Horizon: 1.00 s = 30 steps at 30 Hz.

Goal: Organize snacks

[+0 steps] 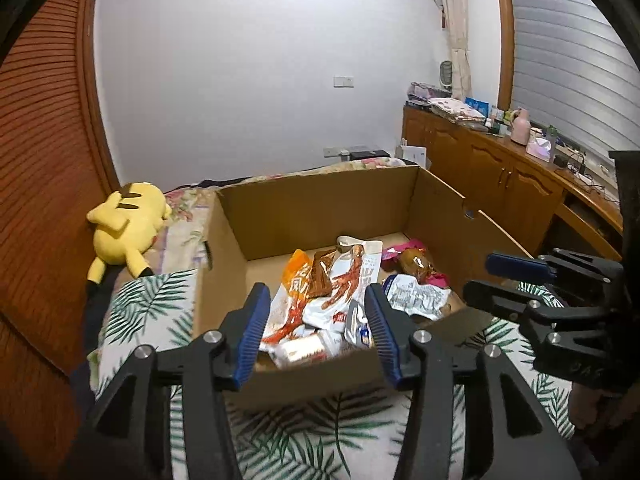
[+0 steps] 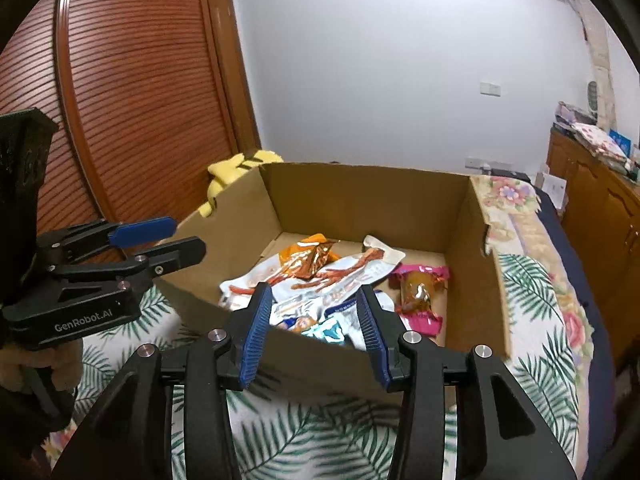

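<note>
Left gripper (image 1: pixel 316 332) and right gripper (image 2: pixel 311 330), fingers partly spread and empty, hover at the near wall of the cardboard box (image 1: pixel 320 204) on the bed (image 1: pixel 320 432). The snack packets (image 1: pixel 320 296) lie ahead of and below both. The long chicken-feet packet (image 2: pixel 320 276) runs diagonally; the pink-wrapped snack (image 2: pixel 420 292) sits nearer the right gripper.
</note>
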Motion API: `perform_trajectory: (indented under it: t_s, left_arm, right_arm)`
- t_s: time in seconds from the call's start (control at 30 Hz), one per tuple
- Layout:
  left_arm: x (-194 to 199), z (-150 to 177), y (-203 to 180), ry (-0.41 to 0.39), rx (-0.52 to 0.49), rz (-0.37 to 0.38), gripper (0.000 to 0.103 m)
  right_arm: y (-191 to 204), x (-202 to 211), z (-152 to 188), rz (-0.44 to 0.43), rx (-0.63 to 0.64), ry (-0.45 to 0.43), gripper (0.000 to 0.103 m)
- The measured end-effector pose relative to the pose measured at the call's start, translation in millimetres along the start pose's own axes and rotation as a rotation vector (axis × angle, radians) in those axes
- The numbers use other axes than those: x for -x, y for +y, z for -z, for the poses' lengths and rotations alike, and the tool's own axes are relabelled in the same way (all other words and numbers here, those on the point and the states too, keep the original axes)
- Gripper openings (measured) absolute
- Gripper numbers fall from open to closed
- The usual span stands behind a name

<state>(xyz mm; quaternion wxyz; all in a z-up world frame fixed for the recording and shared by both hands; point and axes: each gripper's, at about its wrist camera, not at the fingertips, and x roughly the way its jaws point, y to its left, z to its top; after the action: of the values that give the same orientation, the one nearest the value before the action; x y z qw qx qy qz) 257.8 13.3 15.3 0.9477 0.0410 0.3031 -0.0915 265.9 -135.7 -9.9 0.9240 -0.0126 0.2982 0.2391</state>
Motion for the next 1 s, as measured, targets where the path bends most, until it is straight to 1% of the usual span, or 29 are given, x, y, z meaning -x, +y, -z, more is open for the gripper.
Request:
perform_trajectory:
  t_s: [0.07, 0.13, 0.2, 0.27, 0.37, 0.43, 0.47, 0.53, 0.6, 0.67, 0.7, 0.8, 1.0]
  left_arm:
    - [12, 5, -3, -0.005, -0.003, -0.016, 0.052]
    - [26, 9, -4, -0.016, -0.001, -0.024, 0.058]
    - [41, 15, -7, -0.038, 0.003, -0.032, 0.068]
    - [53, 20, -10, -0.054, 0.005, -0.039, 0.070]
    - [71, 29, -15, -0.063, 0.008, -0.050, 0.071]
    - [80, 34, -17, -0.071, 0.009, -0.051, 0.072]
    - [85, 37, -18, -0.074, 0.010, -0.053, 0.073]
    - [95, 43, -20, -0.084, 0.017, -0.059, 0.077]
    - [104, 48, -23, -0.092, 0.017, -0.061, 0.083]
    - [115, 54, -26, -0.101, 0.012, -0.062, 0.089]
    - [119, 56, -27, -0.105, 0.012, -0.061, 0.092]
    - [129, 63, -31, -0.122, 0.024, -0.074, 0.094]
    - [145, 72, -34, -0.156, 0.056, -0.108, 0.094]
  right_arm:
    - [1, 11, 4, 0.010, -0.008, -0.008, 0.047]
    - [4, 23, 8, 0.022, -0.013, -0.018, 0.050]
    - [8, 36, 13, 0.044, -0.015, -0.030, 0.053]
    - [12, 47, 18, 0.066, -0.012, -0.042, 0.056]
    - [18, 61, 27, 0.089, -0.010, -0.055, 0.064]
    - [22, 70, 33, 0.104, -0.010, -0.065, 0.073]
    - [23, 74, 36, 0.110, -0.011, -0.069, 0.075]
    - [27, 82, 42, 0.120, -0.012, -0.078, 0.087]
    - [30, 91, 47, 0.125, -0.012, -0.095, 0.094]
    - [33, 98, 52, 0.132, -0.013, -0.103, 0.097]
    - [34, 102, 54, 0.135, -0.015, -0.108, 0.103]
    - [40, 110, 59, 0.152, -0.016, -0.120, 0.103]
    - [44, 126, 67, 0.181, -0.023, -0.140, 0.103]
